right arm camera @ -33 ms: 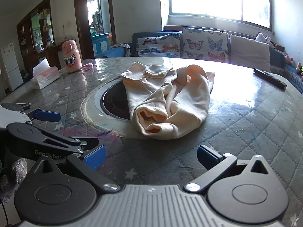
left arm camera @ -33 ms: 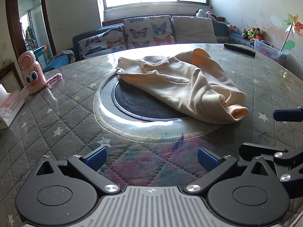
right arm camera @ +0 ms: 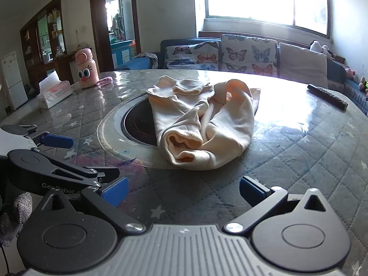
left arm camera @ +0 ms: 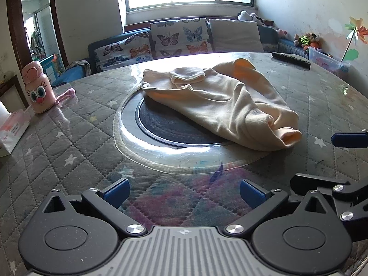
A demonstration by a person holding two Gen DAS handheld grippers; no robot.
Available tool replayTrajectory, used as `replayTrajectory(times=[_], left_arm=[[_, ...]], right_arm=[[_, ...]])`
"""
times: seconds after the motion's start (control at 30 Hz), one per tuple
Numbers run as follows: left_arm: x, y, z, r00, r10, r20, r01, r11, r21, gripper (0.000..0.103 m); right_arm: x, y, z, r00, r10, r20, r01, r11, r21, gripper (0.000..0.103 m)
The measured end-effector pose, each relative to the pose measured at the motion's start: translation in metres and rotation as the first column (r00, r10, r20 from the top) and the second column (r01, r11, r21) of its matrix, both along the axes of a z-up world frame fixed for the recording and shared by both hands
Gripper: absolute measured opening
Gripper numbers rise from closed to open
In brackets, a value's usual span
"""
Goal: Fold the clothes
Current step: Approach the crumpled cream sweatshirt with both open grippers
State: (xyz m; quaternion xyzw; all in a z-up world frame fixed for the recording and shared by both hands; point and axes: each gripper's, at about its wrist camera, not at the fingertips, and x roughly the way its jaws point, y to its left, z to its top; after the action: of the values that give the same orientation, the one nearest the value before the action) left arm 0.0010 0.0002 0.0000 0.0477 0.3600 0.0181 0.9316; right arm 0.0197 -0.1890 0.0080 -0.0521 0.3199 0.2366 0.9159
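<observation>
A cream garment [left arm camera: 220,105] lies crumpled in the middle of the round table, partly over the dark inset hob [left arm camera: 170,128]. It also shows in the right wrist view [right arm camera: 202,124], with a sleeve opening facing me. My left gripper [left arm camera: 184,192] is open and empty, low over the near table edge, short of the garment. My right gripper [right arm camera: 182,189] is open and empty, also short of the garment. The right gripper's blue fingertip [left arm camera: 348,139] shows at the right edge of the left wrist view. The left gripper's fingertip [right arm camera: 57,140] shows at the left of the right wrist view.
A pink cartoon bottle [left arm camera: 38,89] and a tissue box [left arm camera: 11,133] stand at the table's left. A black remote [left arm camera: 291,59] lies at the far right. A sofa with butterfly cushions [left arm camera: 181,38] is behind the table [left arm camera: 69,151]. A clear bin [left arm camera: 326,61] stands far right.
</observation>
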Motion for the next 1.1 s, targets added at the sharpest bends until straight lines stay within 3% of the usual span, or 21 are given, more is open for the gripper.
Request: replayTrajectory(times=[1.1], left_arm=[[0.030, 0.000, 0.012, 1.000, -0.006, 0.016, 0.006, 1.000, 0.002, 0.103]], right_arm=[[0.021, 0.000, 0.002, 1.000, -0.004, -0.009, 0.004, 1.000, -0.002, 0.103]])
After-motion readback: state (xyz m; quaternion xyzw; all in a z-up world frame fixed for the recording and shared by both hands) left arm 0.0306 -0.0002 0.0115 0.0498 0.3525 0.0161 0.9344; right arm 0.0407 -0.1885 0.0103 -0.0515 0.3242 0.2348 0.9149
